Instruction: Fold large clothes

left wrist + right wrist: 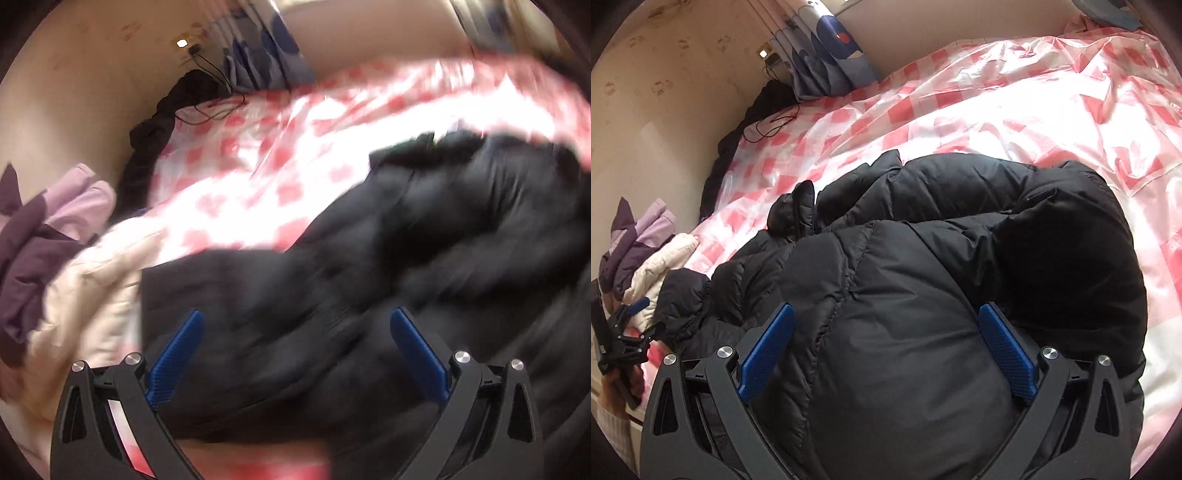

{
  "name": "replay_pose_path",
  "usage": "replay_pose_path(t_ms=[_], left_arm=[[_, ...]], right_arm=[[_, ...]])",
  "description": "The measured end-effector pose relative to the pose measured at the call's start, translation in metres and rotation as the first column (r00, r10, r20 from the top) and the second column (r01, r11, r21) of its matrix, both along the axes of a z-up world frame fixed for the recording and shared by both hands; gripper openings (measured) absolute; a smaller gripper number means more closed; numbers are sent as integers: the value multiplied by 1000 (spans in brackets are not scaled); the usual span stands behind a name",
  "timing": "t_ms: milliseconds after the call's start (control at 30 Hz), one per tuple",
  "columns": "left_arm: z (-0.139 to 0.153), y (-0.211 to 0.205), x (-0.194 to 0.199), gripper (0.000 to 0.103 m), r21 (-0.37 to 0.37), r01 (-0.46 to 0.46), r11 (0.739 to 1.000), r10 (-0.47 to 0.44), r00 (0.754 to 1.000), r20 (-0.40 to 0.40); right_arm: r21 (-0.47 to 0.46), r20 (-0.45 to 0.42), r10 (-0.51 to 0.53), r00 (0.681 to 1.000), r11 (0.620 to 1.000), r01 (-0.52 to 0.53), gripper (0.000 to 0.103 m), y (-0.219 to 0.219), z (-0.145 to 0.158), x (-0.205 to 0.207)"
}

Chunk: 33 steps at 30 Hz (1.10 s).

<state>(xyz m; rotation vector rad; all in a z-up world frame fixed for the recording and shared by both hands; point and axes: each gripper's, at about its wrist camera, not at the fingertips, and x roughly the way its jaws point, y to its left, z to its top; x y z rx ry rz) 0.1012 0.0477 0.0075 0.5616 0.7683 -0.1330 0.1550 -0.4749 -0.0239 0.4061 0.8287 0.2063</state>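
A black puffer jacket point(923, 280) lies bunched on a bed with a pink and white checked cover point(960, 103). My right gripper point(886, 317) is open just above the jacket's body, with its blue fingers on either side of a padded panel. My left gripper point(295, 321) is open over the jacket's lower end point(369, 266); that view is blurred. The left gripper also shows at the far left of the right wrist view point(642, 314), next to the jacket's edge.
A purple and lilac garment point(635, 236) and a cream padded garment point(661, 266) lie piled at the bed's left edge. Another dark garment point(738, 140) lies along the wall. A blue patterned curtain point(827, 48) and a cable point(772, 125) are at the far corner.
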Motion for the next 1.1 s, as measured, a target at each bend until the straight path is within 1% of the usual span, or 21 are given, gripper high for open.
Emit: replay_pose_path(t_ms=[100,167,300,400,433,467,500,567,633,700,733,767,800,867,900,933,967,1000,1033,1067,1100], left_arm=[[-10,34,1,97,-15,-3,1000,3,999,-34],[-24,47,5,97,4,-9,1000,9,998,-54],[-41,38,6,97,89,22,996,-21,1000,-17],[-51,26,19,96,132,22,991,-15,998,-53],[-56,25,25,90,140,16,990,-6,997,-74],[-58,24,29,72,139,4,990,9,996,-92],[-58,27,36,62,115,-16,993,31,992,-126],[-47,37,44,25,29,-59,998,63,986,-157],[-35,45,46,13,-42,-90,995,82,983,-164],[-28,53,47,9,-89,-115,989,98,980,-174],[-21,59,47,8,-150,-130,980,102,978,-183],[-16,63,46,7,-209,-141,968,102,977,-189],[-6,71,44,7,-302,-158,940,103,976,-190],[8,84,40,7,-467,-166,869,82,978,-193],[17,88,36,7,-545,-148,825,54,981,-185],[22,88,32,7,-589,-135,797,35,983,-178],[30,88,28,7,-643,-119,757,11,986,-169],[37,85,25,7,-679,-95,728,-15,988,-154],[42,81,21,7,-707,-75,703,-38,989,-143],[48,75,18,7,-733,-58,678,-60,989,-134],[52,68,17,7,-746,-42,664,-82,988,-129]], right_arm=[[-21,-2,6,1000,1000,-6,97,6,-6,0],[-36,-8,11,1000,999,-11,97,9,-11,0],[-59,-12,17,1000,998,-18,97,12,-17,0],[-65,-14,18,1000,998,-19,97,13,-19,-1],[-68,-15,18,1000,997,-19,97,13,-19,-1],[-72,-16,19,1000,997,-20,97,14,-19,-1],[-75,-17,20,1000,997,-21,97,15,-20,-1],[-79,-18,20,1000,997,-22,97,16,-20,-1],[-80,-19,20,1000,997,-22,97,16,-21,-1],[-80,-20,20,1000,997,-21,97,17,-21,0],[-81,-20,19,1000,997,-21,97,17,-21,-1],[-80,-20,19,1000,997,-21,97,17,-21,-1],[-82,-20,18,1000,996,-20,97,17,-21,-1],[-110,-19,9,1000,994,-11,97,19,-18,-2],[-147,3,-1,1000,989,2,97,24,-13,-6],[-178,34,1,999,984,5,97,29,-7,-9],[-223,81,23,996,975,-4,96,39,0,-14],[-262,111,55,992,965,-24,96,49,6,-17],[-294,120,83,989,955,-44,96,57,7,-18],[-350,81,115,990,933,-80,96,70,3,-15],[-376,19,140,990,918,-123,97,79,-6,-9]])
